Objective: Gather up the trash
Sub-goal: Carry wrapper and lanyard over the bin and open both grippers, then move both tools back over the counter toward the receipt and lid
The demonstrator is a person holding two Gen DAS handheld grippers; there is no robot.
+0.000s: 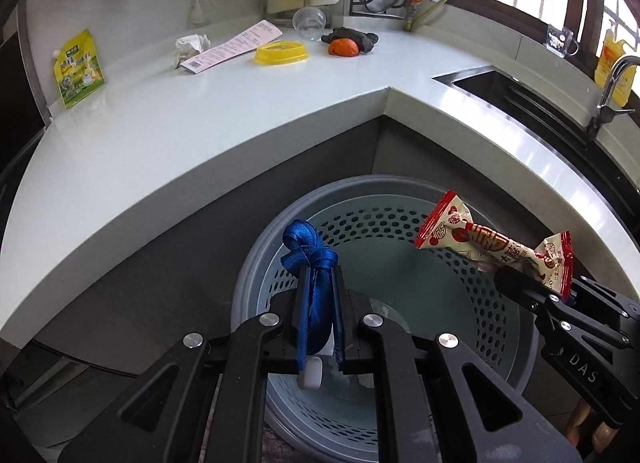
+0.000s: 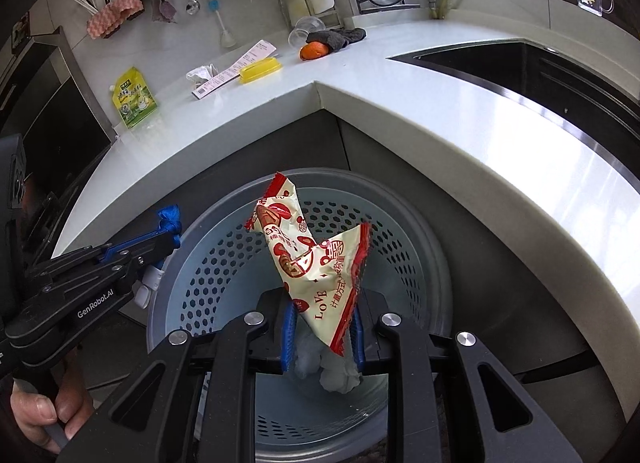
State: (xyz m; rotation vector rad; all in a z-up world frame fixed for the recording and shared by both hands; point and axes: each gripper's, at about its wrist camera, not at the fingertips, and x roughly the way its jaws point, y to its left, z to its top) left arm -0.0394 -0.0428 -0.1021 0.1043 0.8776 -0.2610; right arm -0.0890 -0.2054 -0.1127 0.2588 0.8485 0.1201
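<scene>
Left wrist view: the left gripper has its jaws clenched on a blue ribbon, whose knotted loops bunch above the fingertips while its tail runs down between them to a small white piece. It hangs over the mouth of a grey perforated trash basket that stands on the floor in the inner corner of the L-shaped tabletop. To the right, the right gripper grasps a red-and-cream snack wrapper by one end, also above the basket.

The right wrist view shows the same wrapper pinched upright between blue-padded jaws, with crumpled white paper lying at the basket's bottom below it.

Other trash sits on the tabletop near the back wall — a yellow-green drink pouch, a crumpled tissue, a long receipt, a yellow lid, a clear plastic cup on its side, and an orange peel touching a dark cloth. A sink is set into the right wing
</scene>
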